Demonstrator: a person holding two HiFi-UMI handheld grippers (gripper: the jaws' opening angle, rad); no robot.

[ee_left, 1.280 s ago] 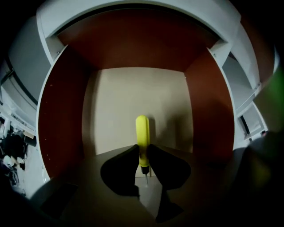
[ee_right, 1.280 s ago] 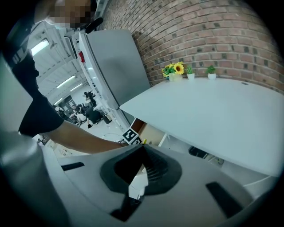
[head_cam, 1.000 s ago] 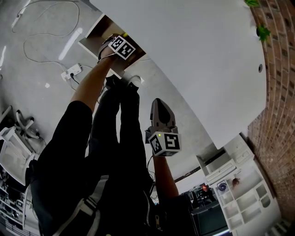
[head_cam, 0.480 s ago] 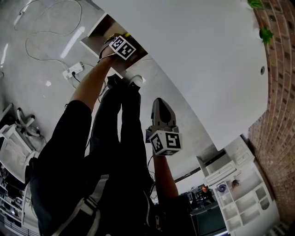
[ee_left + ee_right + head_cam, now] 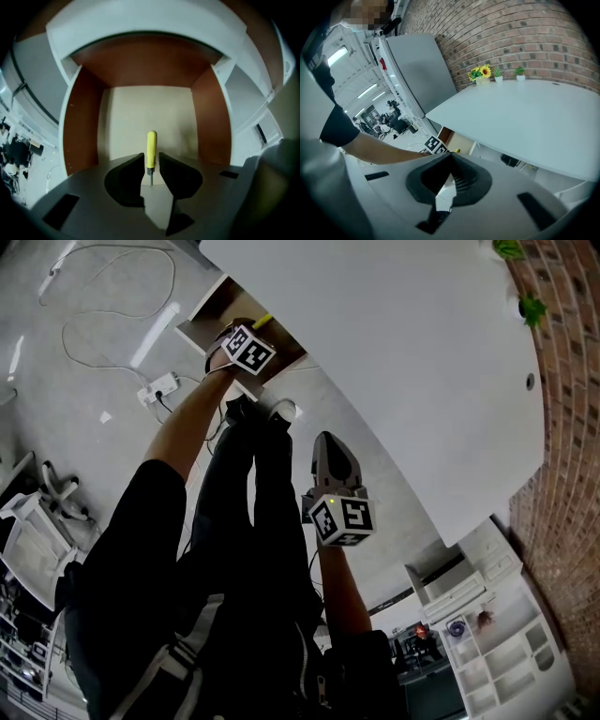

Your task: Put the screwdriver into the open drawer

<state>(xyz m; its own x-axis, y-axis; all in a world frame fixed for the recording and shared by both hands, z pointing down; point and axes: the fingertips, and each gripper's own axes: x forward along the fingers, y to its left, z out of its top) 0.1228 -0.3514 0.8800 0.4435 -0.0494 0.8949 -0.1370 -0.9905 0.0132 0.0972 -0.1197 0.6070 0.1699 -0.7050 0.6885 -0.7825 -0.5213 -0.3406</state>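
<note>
A yellow-handled screwdriver (image 5: 151,149) lies lengthwise on the pale floor of the open, brown-walled drawer (image 5: 79,122), which sits under the white table (image 5: 403,352). My left gripper (image 5: 151,161) hangs over the drawer, open by a narrow gap, with one jaw on each side of the handle and a sliver of space on both sides. In the head view the left gripper (image 5: 251,331) reaches into the drawer (image 5: 208,317), and the screwdriver (image 5: 265,322) shows beside it. My right gripper (image 5: 328,442) is held back near the body, shut and empty.
A power strip (image 5: 157,387) with a looping white cable lies on the floor left of the drawer. The person's shoes (image 5: 253,411) stand just below it. An office chair (image 5: 37,521) is at the left, white shelving (image 5: 487,615) at the lower right, a brick wall (image 5: 572,381) behind the table.
The left gripper stays at the drawer. More of the yellow handle now shows beside it. The right gripper has barely moved.
</note>
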